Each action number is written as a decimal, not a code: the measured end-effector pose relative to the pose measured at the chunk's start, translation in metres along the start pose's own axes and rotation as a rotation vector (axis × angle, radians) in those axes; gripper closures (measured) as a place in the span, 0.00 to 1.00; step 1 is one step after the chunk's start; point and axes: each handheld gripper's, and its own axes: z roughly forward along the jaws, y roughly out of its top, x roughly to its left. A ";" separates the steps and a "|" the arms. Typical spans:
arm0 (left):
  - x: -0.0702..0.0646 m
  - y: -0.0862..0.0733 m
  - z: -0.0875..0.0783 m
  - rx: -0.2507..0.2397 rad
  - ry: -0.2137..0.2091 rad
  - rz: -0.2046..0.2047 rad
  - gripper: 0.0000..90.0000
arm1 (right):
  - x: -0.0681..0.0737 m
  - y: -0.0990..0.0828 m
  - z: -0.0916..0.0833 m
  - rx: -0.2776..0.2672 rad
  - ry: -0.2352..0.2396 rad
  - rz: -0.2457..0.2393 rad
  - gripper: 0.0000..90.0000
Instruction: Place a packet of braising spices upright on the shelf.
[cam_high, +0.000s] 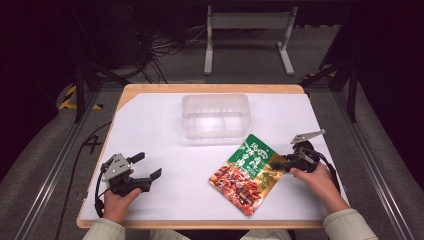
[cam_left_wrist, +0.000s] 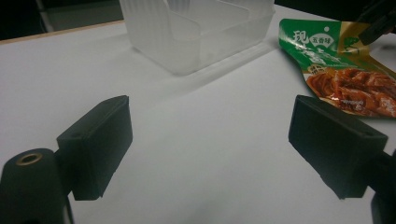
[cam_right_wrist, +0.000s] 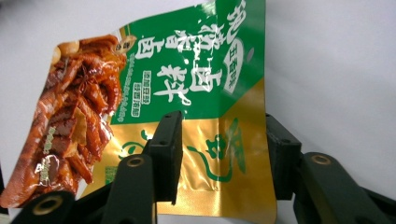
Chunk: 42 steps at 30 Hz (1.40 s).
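Already the right tool (cam_right_wrist: 219, 154) straddles the snack pouch's (cam_high: 248, 172) gold edge, not yet pinching; pouch lies toward its nine o'clock. Left tool (cam_high: 147, 165) rests spread, well apart.

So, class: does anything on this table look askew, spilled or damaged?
Nothing stands out. The food pouch lies flat at a slant beside the empty plastic tub, unopened as far as shows, with nothing spilled on the white table.
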 end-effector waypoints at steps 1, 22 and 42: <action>0.000 0.000 0.000 0.001 0.001 0.005 0.16 | 0.001 0.000 0.001 0.001 -0.002 -0.002 0.66; 0.000 0.000 0.000 0.003 0.000 0.003 0.17 | 0.003 -0.002 0.006 0.034 -0.039 -0.008 1.00; 0.000 0.000 0.000 0.003 0.004 -0.001 0.17 | 0.032 0.020 -0.039 -0.095 0.019 -0.046 1.00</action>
